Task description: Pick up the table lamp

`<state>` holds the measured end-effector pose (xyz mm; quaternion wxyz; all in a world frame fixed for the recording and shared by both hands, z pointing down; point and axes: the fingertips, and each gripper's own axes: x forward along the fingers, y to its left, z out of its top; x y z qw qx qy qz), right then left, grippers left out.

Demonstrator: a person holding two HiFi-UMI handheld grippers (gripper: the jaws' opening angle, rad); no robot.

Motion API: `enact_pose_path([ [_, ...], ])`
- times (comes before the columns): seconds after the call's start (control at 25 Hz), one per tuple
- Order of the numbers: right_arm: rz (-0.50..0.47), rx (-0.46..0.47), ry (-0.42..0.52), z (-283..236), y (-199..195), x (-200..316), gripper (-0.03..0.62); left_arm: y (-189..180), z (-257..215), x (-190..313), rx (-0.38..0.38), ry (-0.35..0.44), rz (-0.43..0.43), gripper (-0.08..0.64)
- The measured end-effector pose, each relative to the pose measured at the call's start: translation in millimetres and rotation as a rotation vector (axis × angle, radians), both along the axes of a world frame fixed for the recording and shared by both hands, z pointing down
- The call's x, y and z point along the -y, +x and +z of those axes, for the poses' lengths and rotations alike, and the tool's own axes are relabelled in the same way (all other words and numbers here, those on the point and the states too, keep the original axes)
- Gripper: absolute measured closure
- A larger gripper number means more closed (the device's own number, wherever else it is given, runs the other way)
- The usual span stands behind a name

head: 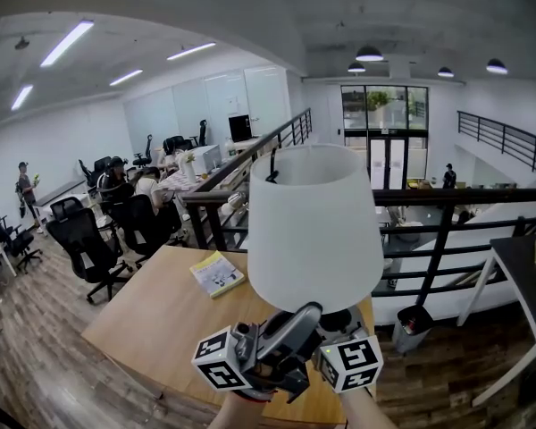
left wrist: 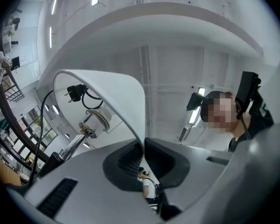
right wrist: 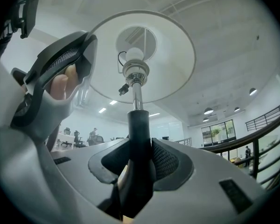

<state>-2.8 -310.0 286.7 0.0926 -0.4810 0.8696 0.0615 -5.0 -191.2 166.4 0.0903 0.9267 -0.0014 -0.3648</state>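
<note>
The table lamp is held up in the air over the table. Its white shade (head: 313, 226) fills the middle of the head view. My left gripper (head: 311, 312) reaches up from below and is shut on the shade's lower rim; in the left gripper view the thin white shade edge (left wrist: 130, 106) runs down between the closed pads of my left gripper (left wrist: 143, 148). My right gripper (right wrist: 139, 164) is shut on the lamp's black stem (right wrist: 139, 129), under the bulb (right wrist: 135, 55). A black plug and cord (left wrist: 75, 93) hang inside the shade.
Below lies a wooden table (head: 152, 320) with a yellow booklet (head: 217, 273). A black railing (head: 447, 231) runs behind it. Office chairs (head: 89, 248) and seated people stand at the left, a dark bin (head: 414, 324) and a white table (head: 518, 271) at the right.
</note>
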Motion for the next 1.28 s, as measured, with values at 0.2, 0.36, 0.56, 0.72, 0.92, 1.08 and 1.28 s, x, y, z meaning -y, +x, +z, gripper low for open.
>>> enact_pose_path([
  [0.2, 0.013, 0.004, 0.014, -12.0, 2.1, 4.7, 0.440, -0.9, -10.1, 2.8, 0.017, 0.030, 0.004, 0.543],
  [0.36, 0.024, -0.002, 0.025, -20.8, 6.4, 6.6, 0.439, 0.3, -17.5, 3.8, 0.021, 0.042, 0.006, 0.543],
  [0.56, 0.028, -0.020, 0.033, -26.6, 5.5, 10.3, 0.440, -2.5, -23.3, 7.7, 0.008, 0.045, 0.010, 0.543],
  [0.72, 0.033, -0.022, 0.034, -28.6, 4.8, 12.6, 0.440, -3.9, -24.6, 10.3, 0.002, 0.046, 0.016, 0.543],
  [0.92, 0.037, -0.029, 0.037, -28.5, 1.1, 14.1, 0.440, -8.6, -24.2, 11.6, -0.007, 0.042, 0.025, 0.543],
  [1.08, 0.038, -0.035, 0.036, -26.5, -2.5, 15.3, 0.439, -12.0, -23.3, 13.2, -0.012, 0.038, 0.030, 0.543],
  [1.28, 0.046, -0.035, 0.040, -24.2, -2.0, 15.2, 0.440, -12.3, -19.7, 13.1, -0.013, 0.033, 0.037, 0.543],
])
